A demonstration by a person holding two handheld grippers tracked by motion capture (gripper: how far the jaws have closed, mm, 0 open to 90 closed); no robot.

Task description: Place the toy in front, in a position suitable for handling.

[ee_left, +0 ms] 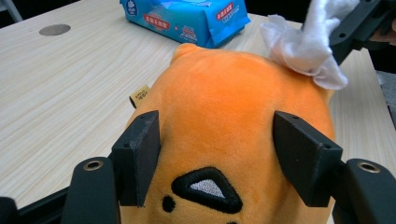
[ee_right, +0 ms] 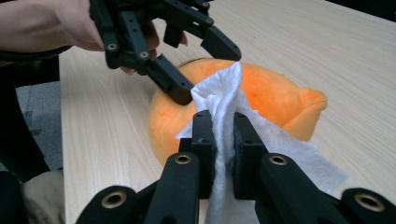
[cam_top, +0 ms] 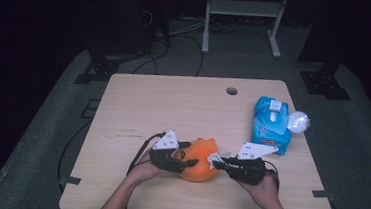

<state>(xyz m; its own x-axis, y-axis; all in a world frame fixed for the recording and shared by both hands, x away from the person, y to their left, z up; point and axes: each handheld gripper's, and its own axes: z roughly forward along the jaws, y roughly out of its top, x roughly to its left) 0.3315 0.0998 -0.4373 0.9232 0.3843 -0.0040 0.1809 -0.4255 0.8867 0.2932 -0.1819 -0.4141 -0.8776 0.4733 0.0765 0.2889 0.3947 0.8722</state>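
An orange plush toy (cam_top: pixel 200 162) lies on the wooden table (cam_top: pixel 173 108) near its front edge. My left gripper (cam_top: pixel 189 157) reaches in from the left and stands across the toy, with its two black pads (ee_left: pixel 140 154) pressed into the plush's (ee_left: pixel 224 116) sides above a stitched black nose. From the right, my right gripper (cam_top: pixel 219 161) is shut on a crumpled white wipe (ee_right: pixel 219 93), which rests against the top of the plush (ee_right: pixel 275 98). In the left gripper view the wipe (ee_left: pixel 303 51) touches the toy's far right side.
A blue pack of wet wipes (cam_top: pixel 271 124) lies at the back right, with a round white object (cam_top: pixel 297 122) beside it at the table's right edge. A cable hole (cam_top: pixel 231 91) sits near the far edge. Bare wood stretches to the left and behind the toy.
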